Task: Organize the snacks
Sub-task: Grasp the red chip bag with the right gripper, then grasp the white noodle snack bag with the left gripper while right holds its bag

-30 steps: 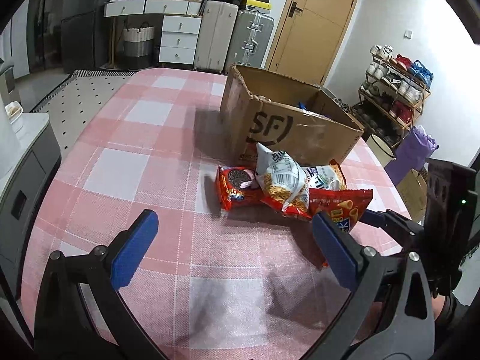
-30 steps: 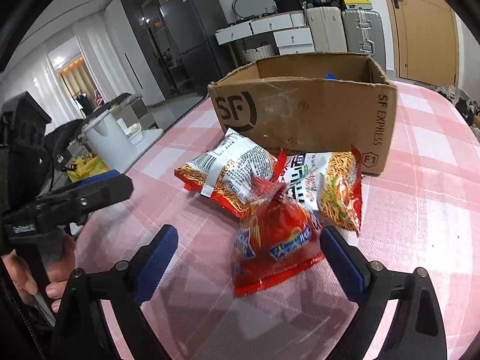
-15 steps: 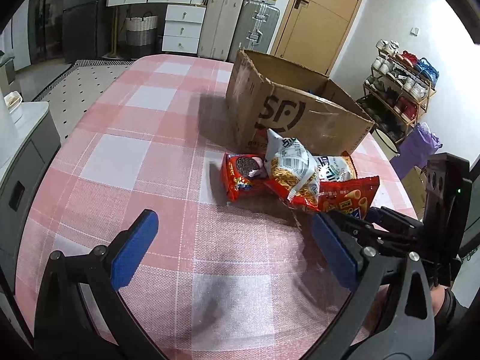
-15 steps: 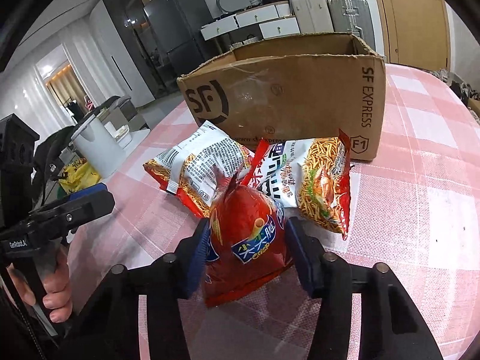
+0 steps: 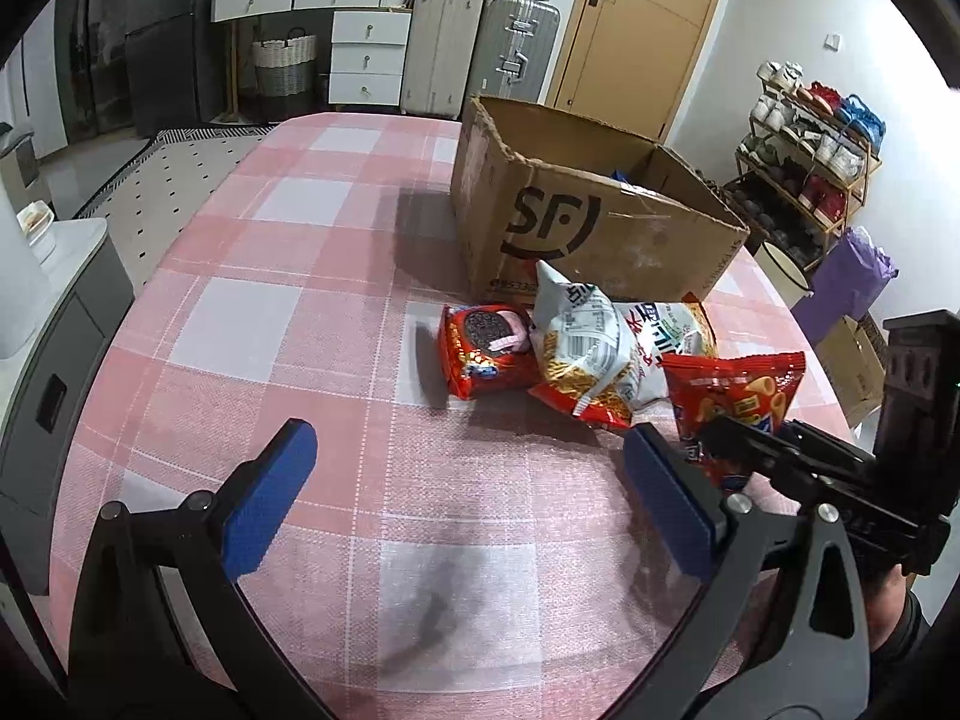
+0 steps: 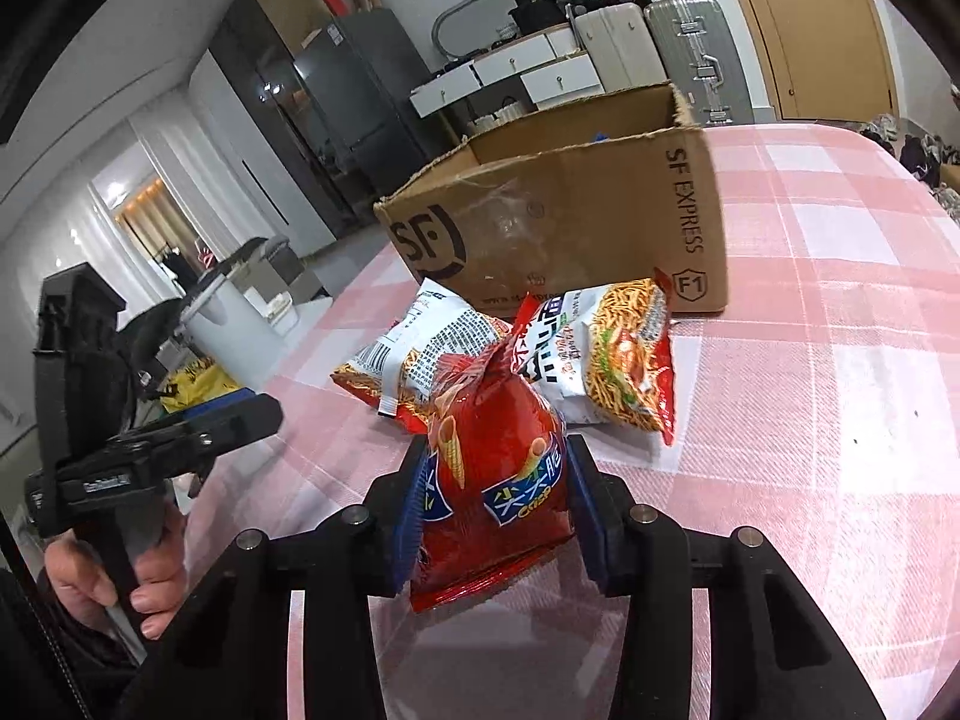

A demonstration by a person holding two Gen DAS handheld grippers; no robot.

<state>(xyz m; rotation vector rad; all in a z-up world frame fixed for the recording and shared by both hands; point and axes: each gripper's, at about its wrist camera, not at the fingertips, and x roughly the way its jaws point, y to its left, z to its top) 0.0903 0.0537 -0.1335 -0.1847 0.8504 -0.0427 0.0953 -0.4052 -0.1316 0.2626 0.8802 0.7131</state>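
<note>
A red corn-snack bag (image 6: 498, 444) stands squeezed between the blue pads of my right gripper (image 6: 497, 480), whose jaws are closing on it; in the left wrist view the same bag (image 5: 738, 390) shows at the right. Behind it lie two noodle packets (image 6: 624, 354) and a red cookie pack (image 5: 480, 354) on the pink checked tablecloth (image 5: 270, 312). An open SF cardboard box (image 5: 600, 222) stands just beyond them. My left gripper (image 5: 468, 450) is open over bare cloth, short of the pile.
Suitcases (image 5: 480, 42) and white drawers (image 5: 366, 54) line the far wall. A shoe rack (image 5: 810, 144) and a purple bag (image 5: 852, 276) stand right of the table. A white appliance (image 5: 36, 276) sits off the left edge. A hand (image 6: 108, 588) holds the left gripper.
My right gripper's jaws came together from wide apart onto the red bag, which now stands puffed up between the pads. The left gripper stayed open and hardly moved.
</note>
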